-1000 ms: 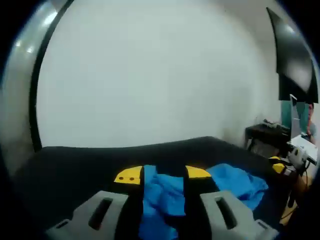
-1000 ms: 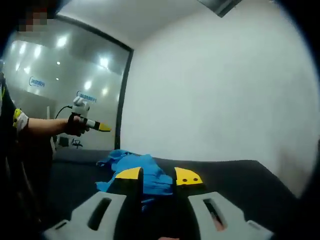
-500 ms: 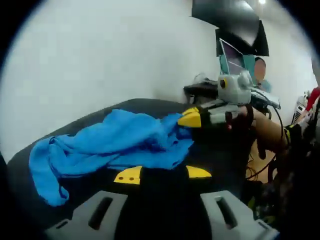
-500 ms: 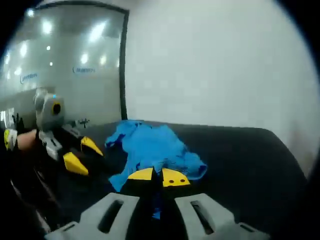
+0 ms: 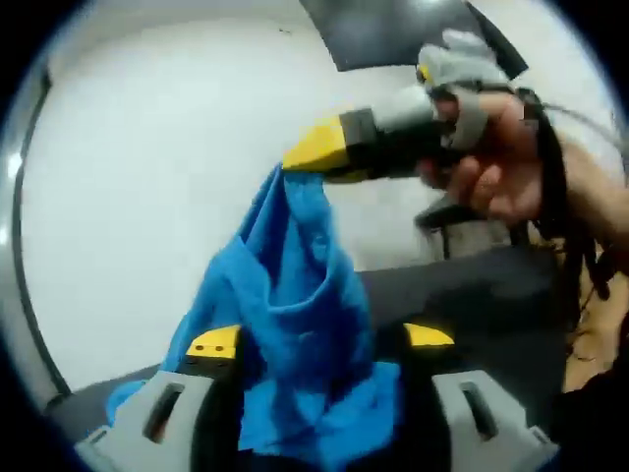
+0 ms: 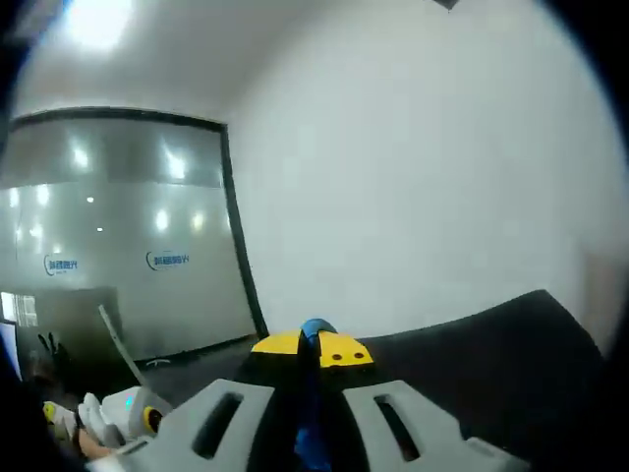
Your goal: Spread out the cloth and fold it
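While the left hand-held gripper (image 5: 321,341) hangs spread around the draped blue cloth (image 5: 290,334), the right hand-held gripper (image 5: 319,152) pinches the cloth's top edge above it, so the cloth hangs long-axis downward toward the dark surface (image 5: 472,285). Beyond, blue lettering on the glass wall (image 6: 118,265) is too small to read.

White wall (image 6: 442,177), glass partition (image 6: 108,246), dark table (image 6: 511,344).

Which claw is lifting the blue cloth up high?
The right claw, shut on the blue cloth and raised. The left claw is open, cloth draped between its jaws.
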Available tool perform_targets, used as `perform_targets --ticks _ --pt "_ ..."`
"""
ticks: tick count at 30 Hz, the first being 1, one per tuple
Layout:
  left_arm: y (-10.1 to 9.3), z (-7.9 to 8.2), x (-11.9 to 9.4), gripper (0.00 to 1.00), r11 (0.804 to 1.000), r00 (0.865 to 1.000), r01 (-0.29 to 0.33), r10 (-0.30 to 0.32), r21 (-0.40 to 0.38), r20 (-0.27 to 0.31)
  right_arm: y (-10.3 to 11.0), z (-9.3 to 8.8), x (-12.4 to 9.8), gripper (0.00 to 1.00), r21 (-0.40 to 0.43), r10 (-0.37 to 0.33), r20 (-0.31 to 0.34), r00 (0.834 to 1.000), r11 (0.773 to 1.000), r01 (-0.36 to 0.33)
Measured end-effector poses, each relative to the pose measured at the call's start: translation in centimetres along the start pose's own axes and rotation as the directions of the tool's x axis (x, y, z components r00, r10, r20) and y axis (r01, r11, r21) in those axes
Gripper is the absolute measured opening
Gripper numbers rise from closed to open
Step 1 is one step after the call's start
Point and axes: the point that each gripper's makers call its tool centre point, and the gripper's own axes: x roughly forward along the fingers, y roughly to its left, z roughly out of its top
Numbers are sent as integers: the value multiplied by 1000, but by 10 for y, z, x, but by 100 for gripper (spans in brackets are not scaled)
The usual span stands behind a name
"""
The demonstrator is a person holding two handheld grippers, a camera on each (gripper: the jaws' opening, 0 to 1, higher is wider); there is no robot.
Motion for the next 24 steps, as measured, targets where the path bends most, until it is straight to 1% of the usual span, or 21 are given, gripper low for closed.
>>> perform_targets --ticks 1,3,4,5,6,7,8,9,10,11,12,13,14,15,17,18,19,20,21,22,24 --pt "6 0 -1 59 999 1000 -19 19 -49 2 2 1 0 1 0 5 0 1000 1000 -5" --pt "11 8 -3 58 990 999 -6 12 -140 43 2 4 -1 1 -4 -9 18 1000 1000 9" --pt "3 19 -7 64 979 997 14 3 -202 82 -5 10 0 1 11 -54 63 997 998 54" --pt "-9 35 -11 72 961 988 79 -41 -265 148 -7 13 1 1 27 -70 90 993 997 68" --pt "-18 42 -12 81 941 983 114 -61 -318 172 -8 15 2 1 65 -77 101 992 995 70" --pt "-23 46 -13 87 934 981 122 -62 -335 182 -5 16 5 1 91 -63 104 993 994 54" --pt "-27 46 -12 86 943 984 103 -49 -317 172 0 17 7 1 103 -48 105 993 994 37" --pt "-23 44 -9 78 962 986 52 -8 -267 164 7 19 10 1 106 -30 110 993 994 19" --pt "-18 40 -6 67 977 988 1 31 -215 149 15 20 12 1 98 -16 112 994 995 5" --pt "-12 33 -2 59 983 990 -42 65 -178 123 22 21 13 1 79 -3 117 993 997 -6" --pt "-4 27 1 49 987 992 -72 86 -143 96 29 21 14 1 29 19 108 994 999 -22" --pt "5 22 2 32 989 991 -100 110 -112 80 31 22 13 1 -13 22 100 995 1000 -21" --pt "14 20 -2 20 987 990 -114 122 -110 74 28 24 10 1 -68 9 99 995 998 -2" --pt "17 22 -9 11 989 992 -79 90 -128 87 22 26 7 1 -119 -9 97 995 993 21" --pt "10 27 -28 6 979 992 66 -44 -191 117 8 25 0 1 -165 -43 87 995 985 57" --pt "7 29 -40 2 964 986 137 -112 -226 120 2 20 -4 1 -177 -47 61 997 983 57" --pt "10 26 -51 0 949 986 159 -141 -273 87 -2 11 -8 2 -172 -31 18 999 985 33" --pt "9 27 -63 0 940 977 213 -198 -267 82 0 -1 -13 2 -164 6 -40 999 986 -13" --pt "7 27 -74 0 927 962 272 -264 -256 67 2 -8 -19 2 -145 35 -56 998 988 -43" --pt "14 23 -83 0 921 965 258 -260 -293 34 9 -16 -25 4 -157 88 -62 994 983 -97" --pt "30 24 -97 0 932 970 239 -241 -273 30 27 -43 -42 10 -208 196 -124 973 953 -218"
